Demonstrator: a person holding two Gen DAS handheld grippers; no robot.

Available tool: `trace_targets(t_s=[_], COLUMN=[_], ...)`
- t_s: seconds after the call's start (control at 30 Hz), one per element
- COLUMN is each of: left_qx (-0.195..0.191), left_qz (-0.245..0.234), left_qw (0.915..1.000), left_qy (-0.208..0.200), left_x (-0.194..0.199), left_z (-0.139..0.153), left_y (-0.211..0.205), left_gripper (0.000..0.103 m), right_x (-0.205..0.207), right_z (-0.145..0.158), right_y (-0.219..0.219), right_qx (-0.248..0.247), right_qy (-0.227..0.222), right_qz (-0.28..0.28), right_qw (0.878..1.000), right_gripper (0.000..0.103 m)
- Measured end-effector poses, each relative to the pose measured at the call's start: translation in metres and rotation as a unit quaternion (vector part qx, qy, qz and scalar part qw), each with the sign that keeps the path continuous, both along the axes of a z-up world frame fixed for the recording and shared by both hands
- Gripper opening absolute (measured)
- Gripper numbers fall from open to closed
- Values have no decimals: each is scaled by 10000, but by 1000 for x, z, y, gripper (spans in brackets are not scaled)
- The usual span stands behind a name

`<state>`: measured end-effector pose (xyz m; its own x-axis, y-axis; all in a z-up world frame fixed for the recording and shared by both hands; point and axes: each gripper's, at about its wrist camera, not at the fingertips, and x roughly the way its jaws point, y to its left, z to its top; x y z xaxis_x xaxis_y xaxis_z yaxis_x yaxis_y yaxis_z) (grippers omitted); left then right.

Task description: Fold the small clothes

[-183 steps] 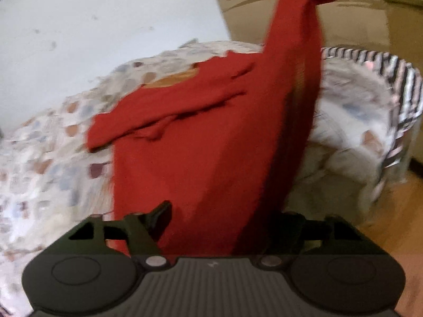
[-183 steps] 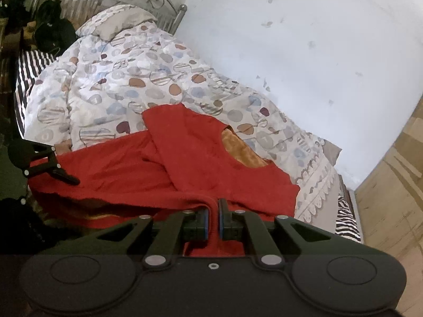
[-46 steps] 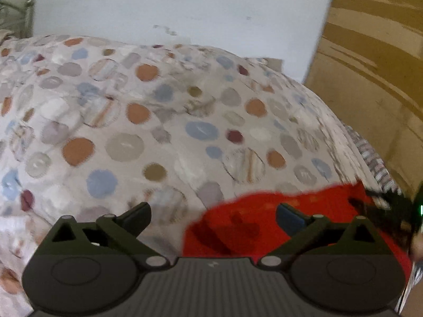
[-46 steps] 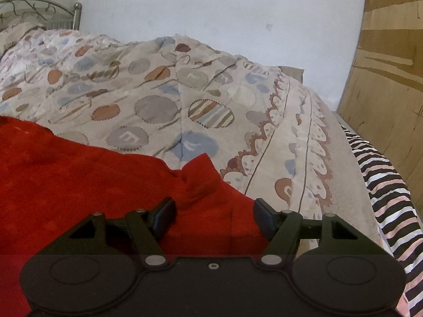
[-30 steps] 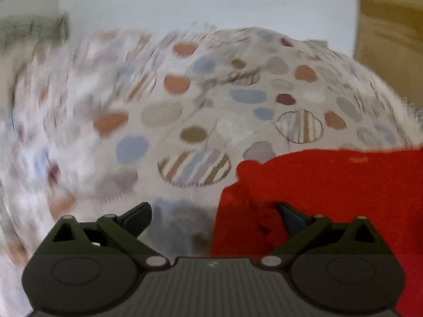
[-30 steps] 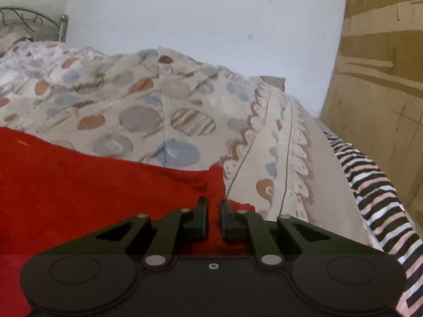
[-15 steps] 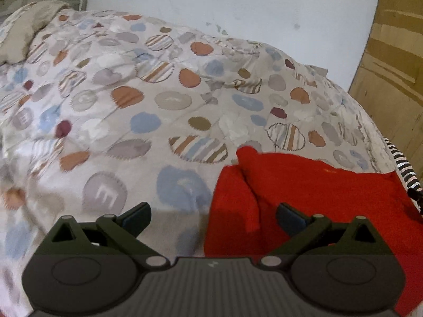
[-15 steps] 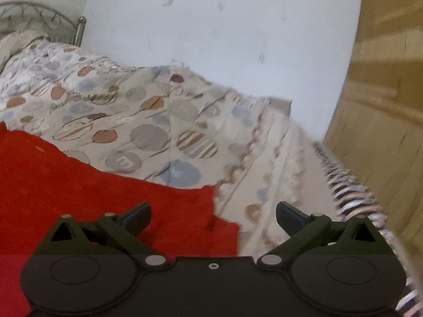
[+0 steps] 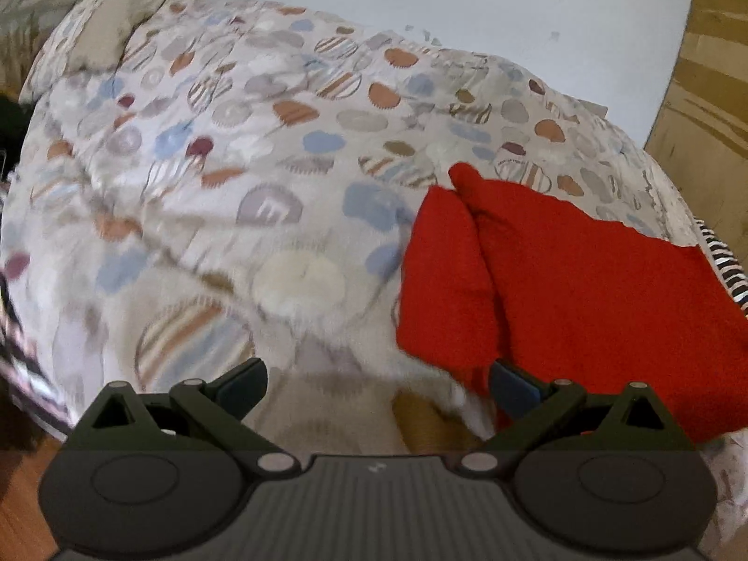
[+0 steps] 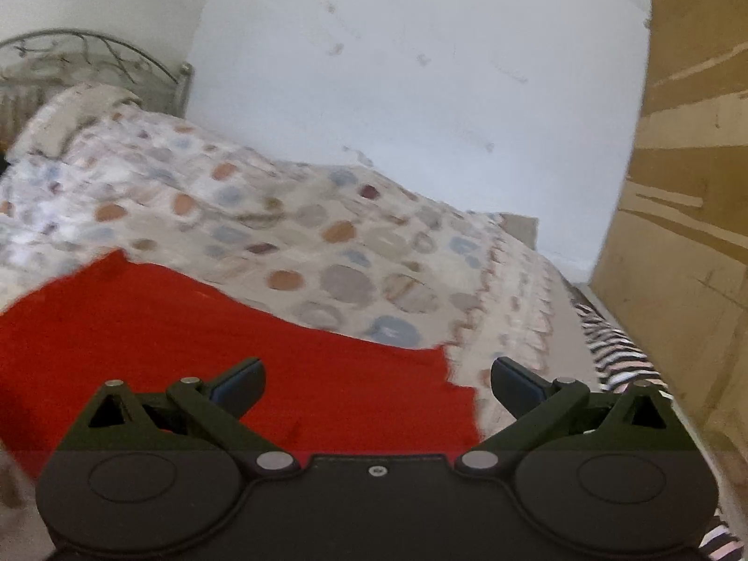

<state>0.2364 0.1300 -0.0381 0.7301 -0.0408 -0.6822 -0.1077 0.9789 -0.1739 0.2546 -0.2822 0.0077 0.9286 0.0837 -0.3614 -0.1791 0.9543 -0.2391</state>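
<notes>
1. The right gripper [image 10: 376, 381], clamped on a corner of the red knitted garment [image 10: 224, 350] a second ago, now stands spread wide and grasps nothing.
2. The left gripper [image 9: 376, 381] is also spread wide and empty.
3. The garment lies folded flat on the spotted quilt [image 9: 262, 163], at the right of the left wrist view.
4. This fold looks finished; both tools are free for another step.

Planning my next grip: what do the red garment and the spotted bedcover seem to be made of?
Red garment: looks like soft matte knit, likely cotton or wool blend; fuzzy surface, wavy edge. Spotted bedcover: seems a padded woven quilt, matte; puffy creases, printed circles.
</notes>
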Motion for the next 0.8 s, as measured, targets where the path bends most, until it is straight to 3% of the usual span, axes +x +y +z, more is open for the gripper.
trace_targets(t_s=[0.13, 0.23, 0.33, 0.63, 0.7, 0.8], left_qx=[-301, -482, -599, -1114, -1279, -1756], left_qz=[194, 343, 550, 810, 779, 728], left_qw=[9994, 9982, 9967, 9905, 9887, 9799], left_qy=[10, 48, 53, 5, -100, -608], left_x=[-22, -37, -49, -54, -55, -63], left_z=[-5, -8, -11, -16, -16, -14], left_y=[3, 3, 3, -11, -14, -15], left_gripper=[103, 103, 103, 103, 103, 103], right_x=[-19, -27, -37, -52, -55, -57], right_z=[-9, -27, -47, -91, -94, -96], right_y=[30, 45, 58, 60, 60, 59], right_qx=[12, 308, 300, 276, 290, 357], right_qy=[-148, -33, -1, -391, -465, -523], right_qz=[5, -176, -296, -454, -502, -493], right_qw=[9999, 9994, 9991, 9978, 9972, 9968], right_gripper=[102, 102, 102, 102, 102, 102])
